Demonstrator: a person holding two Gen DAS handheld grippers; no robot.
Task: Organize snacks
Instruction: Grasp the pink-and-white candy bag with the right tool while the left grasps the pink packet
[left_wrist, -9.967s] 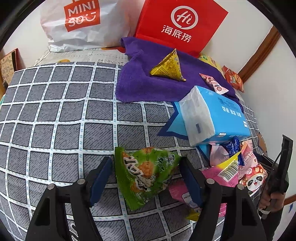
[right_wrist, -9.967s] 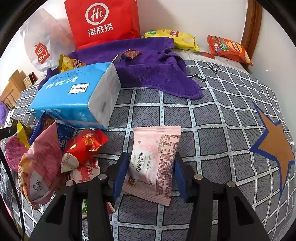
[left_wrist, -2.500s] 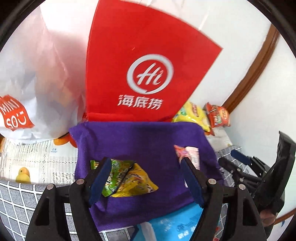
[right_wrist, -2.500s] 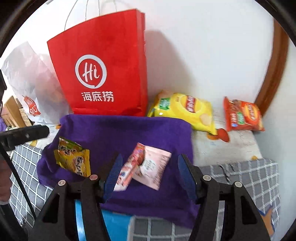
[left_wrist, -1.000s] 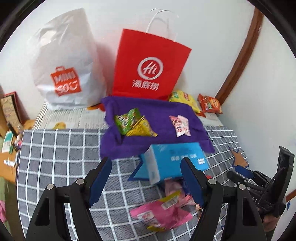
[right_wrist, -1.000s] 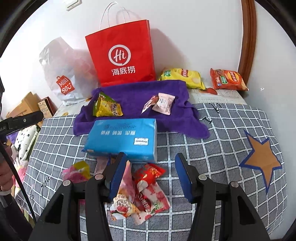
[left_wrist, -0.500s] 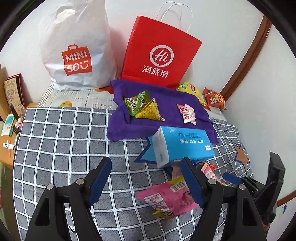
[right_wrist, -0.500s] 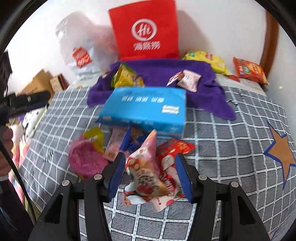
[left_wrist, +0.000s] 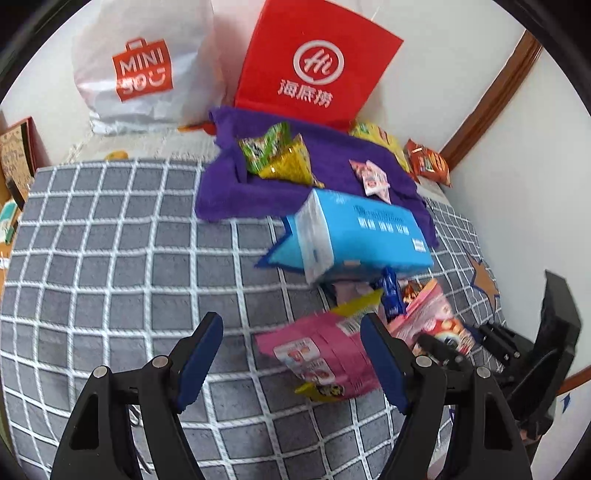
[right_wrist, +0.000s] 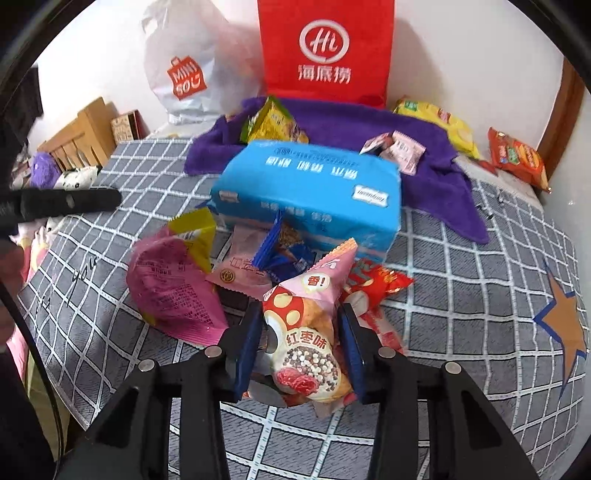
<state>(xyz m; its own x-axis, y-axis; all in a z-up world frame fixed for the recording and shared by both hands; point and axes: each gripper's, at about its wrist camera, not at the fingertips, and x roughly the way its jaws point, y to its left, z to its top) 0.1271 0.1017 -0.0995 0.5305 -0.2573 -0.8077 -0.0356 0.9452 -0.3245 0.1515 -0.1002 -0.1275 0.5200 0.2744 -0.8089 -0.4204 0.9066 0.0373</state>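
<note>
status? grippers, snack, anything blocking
Right gripper closing on the mushroom snack pack, grip unconfirmed. Left gripper open, over the magenta pouch. Blue tissue pack sits between pile and purple towel.

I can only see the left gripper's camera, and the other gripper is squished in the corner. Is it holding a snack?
Observer: Yes. The right gripper has its pads against both sides of a pink snack pack.
Kid: What's on the pack?
Observer: A red mushroom with white spots, and the characters 红枣味 below it.
Kid: Is there anything past the left side of the bed?
Observer: A purple plush toy sits there, beyond the checked blanket.
</note>
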